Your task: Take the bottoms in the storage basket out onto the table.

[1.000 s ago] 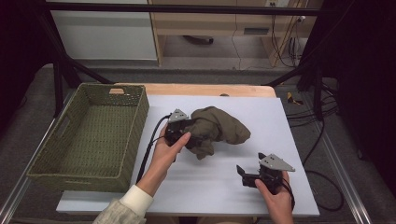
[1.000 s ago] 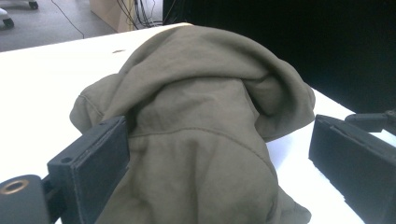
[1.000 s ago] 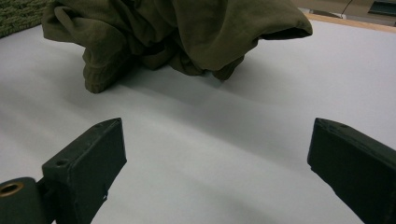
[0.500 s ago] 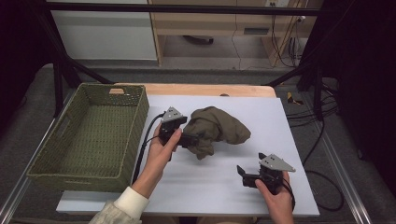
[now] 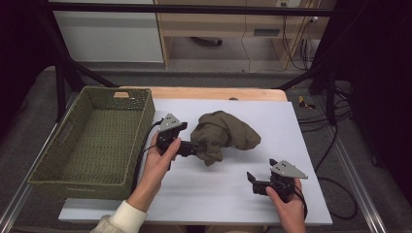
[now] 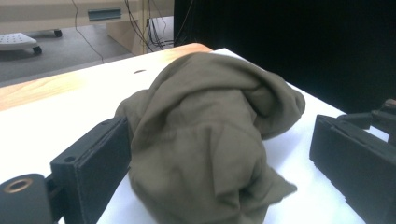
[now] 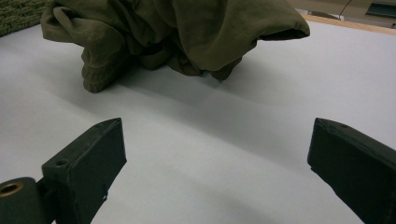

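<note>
A crumpled olive-brown cloth [image 5: 224,133] lies in a heap on the white tabletop [image 5: 218,199], right of centre. My left gripper [image 5: 195,148] is at the cloth's left edge and is open. In the left gripper view its black jaws stand wide apart with the cloth [image 6: 205,140] bulging between them, and the left gripper [image 6: 224,163] has not closed on it. My right gripper [image 5: 252,182] rests low on the table at the front right, open, with bare table between its jaws [image 7: 215,163]. The cloth [image 7: 187,32] lies well ahead of it.
A green woven basket [image 5: 73,187] stands along the table's left side, and its corner [image 7: 14,14] shows in the right gripper view. The wooden table edge [image 5: 209,93] runs along the back. Dark stands and cables flank the table.
My left gripper has slid a little to the left, from over the cloth to its left edge. The cloth and the right gripper have stayed put.
</note>
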A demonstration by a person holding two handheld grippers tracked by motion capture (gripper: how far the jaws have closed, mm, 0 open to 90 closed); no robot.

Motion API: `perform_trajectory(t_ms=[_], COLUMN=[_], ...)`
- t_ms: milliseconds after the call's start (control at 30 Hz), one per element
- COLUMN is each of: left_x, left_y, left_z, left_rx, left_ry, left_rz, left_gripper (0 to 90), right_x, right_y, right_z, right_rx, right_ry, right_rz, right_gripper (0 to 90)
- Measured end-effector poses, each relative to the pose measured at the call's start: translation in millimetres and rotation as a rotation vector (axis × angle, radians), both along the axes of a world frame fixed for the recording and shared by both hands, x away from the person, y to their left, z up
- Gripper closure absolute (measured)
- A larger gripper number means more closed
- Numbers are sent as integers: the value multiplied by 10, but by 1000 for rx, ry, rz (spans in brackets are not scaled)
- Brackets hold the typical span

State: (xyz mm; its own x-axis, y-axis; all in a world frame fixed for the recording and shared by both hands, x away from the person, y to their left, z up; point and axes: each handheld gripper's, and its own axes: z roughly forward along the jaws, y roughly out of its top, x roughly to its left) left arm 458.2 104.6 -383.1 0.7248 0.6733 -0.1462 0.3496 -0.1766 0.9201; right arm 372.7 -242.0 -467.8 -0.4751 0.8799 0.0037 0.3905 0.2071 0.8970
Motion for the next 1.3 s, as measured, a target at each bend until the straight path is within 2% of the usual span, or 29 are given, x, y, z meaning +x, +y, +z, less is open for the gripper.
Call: perform_trajectory(t_ms=[333, 633, 767, 1300], left_x=[-122, -272, -334, -514], left_y=[202, 221, 217, 337], left_z=[-157, -299, -361, -544], left_rx=[5, 33, 67, 85], left_ry=[21, 33, 50, 85], left_rz=[21, 3, -2, 2], left_gripper=[53, 54, 54, 57], right_x=[2, -1, -4, -5], right_y=[9, 5, -5, 3], right_z=[-5, -6, -2, -3], right_rx=[-5, -5, -1, -5], right_ry=[1, 3, 0, 2], right_rz=[5, 3, 1, 2], right_gripper=[45, 45, 45, 45])
